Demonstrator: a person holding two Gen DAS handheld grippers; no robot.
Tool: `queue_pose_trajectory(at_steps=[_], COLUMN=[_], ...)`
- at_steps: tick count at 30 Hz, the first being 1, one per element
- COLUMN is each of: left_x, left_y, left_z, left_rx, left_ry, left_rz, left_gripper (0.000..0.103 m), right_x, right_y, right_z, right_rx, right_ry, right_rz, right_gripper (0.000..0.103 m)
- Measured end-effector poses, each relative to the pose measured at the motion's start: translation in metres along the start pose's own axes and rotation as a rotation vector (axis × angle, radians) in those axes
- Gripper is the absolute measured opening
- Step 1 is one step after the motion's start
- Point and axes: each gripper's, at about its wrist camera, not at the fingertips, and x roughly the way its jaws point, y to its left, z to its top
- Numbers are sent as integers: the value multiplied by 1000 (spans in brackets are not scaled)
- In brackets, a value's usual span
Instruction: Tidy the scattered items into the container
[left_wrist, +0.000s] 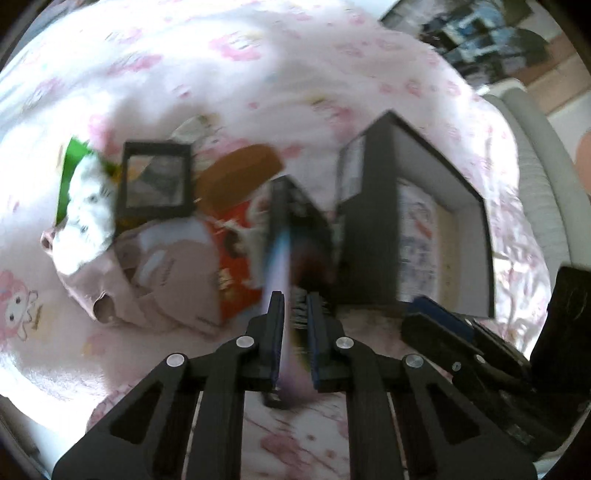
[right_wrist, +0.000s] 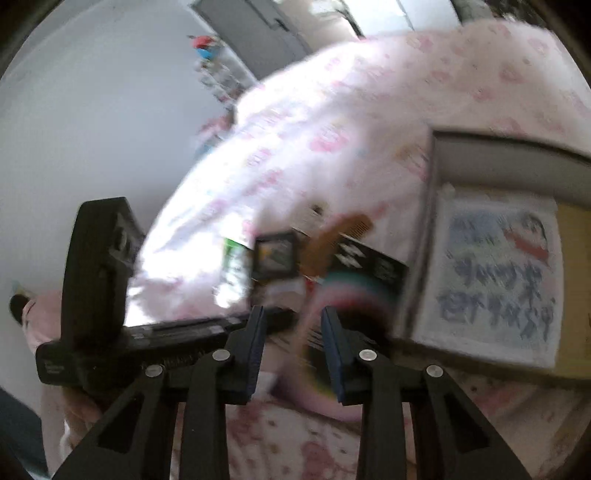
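Scattered things, a brown comb (left_wrist: 240, 166), a small black frame (left_wrist: 157, 181) and a white fluffy toy (left_wrist: 88, 214), lay on the pink bedspread (left_wrist: 258, 74) left of the dark box (left_wrist: 436, 221). Just left of that box, the left gripper (left_wrist: 295, 306) pinched a thin black booklet (left_wrist: 291, 221). The right gripper (right_wrist: 291, 321) had its jaws apart around the booklet's blurry edge, and I could not tell if they touched it.

Right tool (right_wrist: 291, 325) jaws apart around blurred rainbow card (right_wrist: 354, 291), beside grey box (right_wrist: 509, 147)
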Motion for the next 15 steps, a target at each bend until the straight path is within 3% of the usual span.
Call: queue_pose_trajectory(at_steps=[3,5,8,11,15], left_x=[10,11,5,8,26], left_y=[15,18,14,9,3], left_z=[-5,-8,-6,-5,-6], left_rx=[-45,-52,-25,-2,29], left_ry=[45,55,52,48,105], left_rz=[35,46,4,4,25], left_gripper=[22,24,39,40,40], right_x=[11,19,32,49,61], right_y=[-25,-44,-63,-73,-73], right_z=[-12,-21,-31,-36,-37], right_rx=[31,75,130,188,174], right_ry=[51,98,162,217,238], right_rz=[-60,-52,-21,32,13], right_gripper=[29,31,38,46,55])
